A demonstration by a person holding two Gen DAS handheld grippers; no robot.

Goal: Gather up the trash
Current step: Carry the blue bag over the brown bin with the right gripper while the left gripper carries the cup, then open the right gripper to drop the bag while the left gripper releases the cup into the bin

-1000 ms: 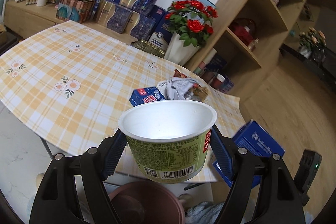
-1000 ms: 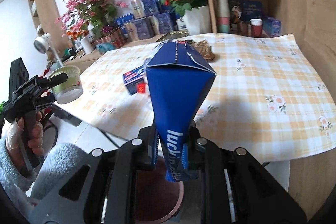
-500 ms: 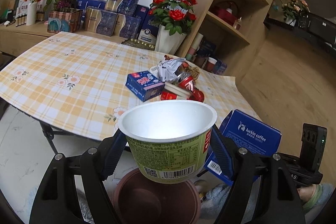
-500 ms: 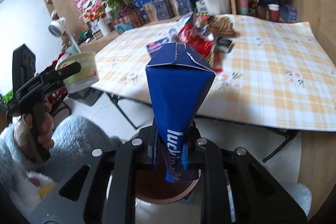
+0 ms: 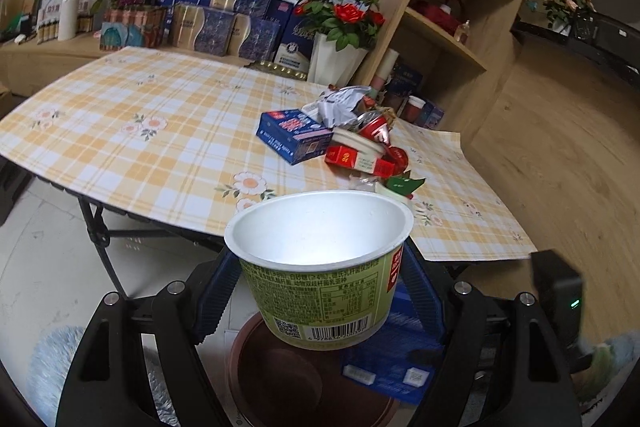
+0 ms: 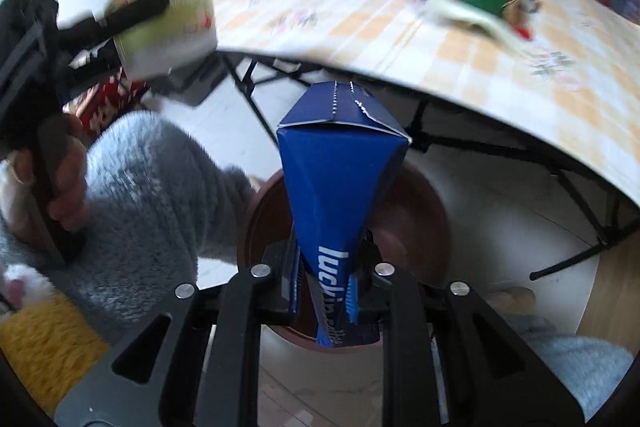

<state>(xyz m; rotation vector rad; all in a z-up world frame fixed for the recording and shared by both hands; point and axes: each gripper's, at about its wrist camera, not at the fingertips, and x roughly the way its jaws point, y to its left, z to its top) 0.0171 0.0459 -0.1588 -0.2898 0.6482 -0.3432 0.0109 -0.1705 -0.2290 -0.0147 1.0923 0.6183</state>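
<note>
Beside the checked table (image 5: 160,131), where more trash (image 5: 352,135) waits, both grippers hang over the brown bin (image 6: 416,211) for dropping: the left gripper (image 5: 320,267) clasps the cup (image 5: 320,267), the right gripper (image 6: 326,279) pinches the blue box (image 6: 340,179).

One green cup (image 5: 320,267), one blue carton (image 6: 340,187), one brown bin (image 5: 280,387), one worktop (image 5: 140,131), two hand-held grippers.
</note>
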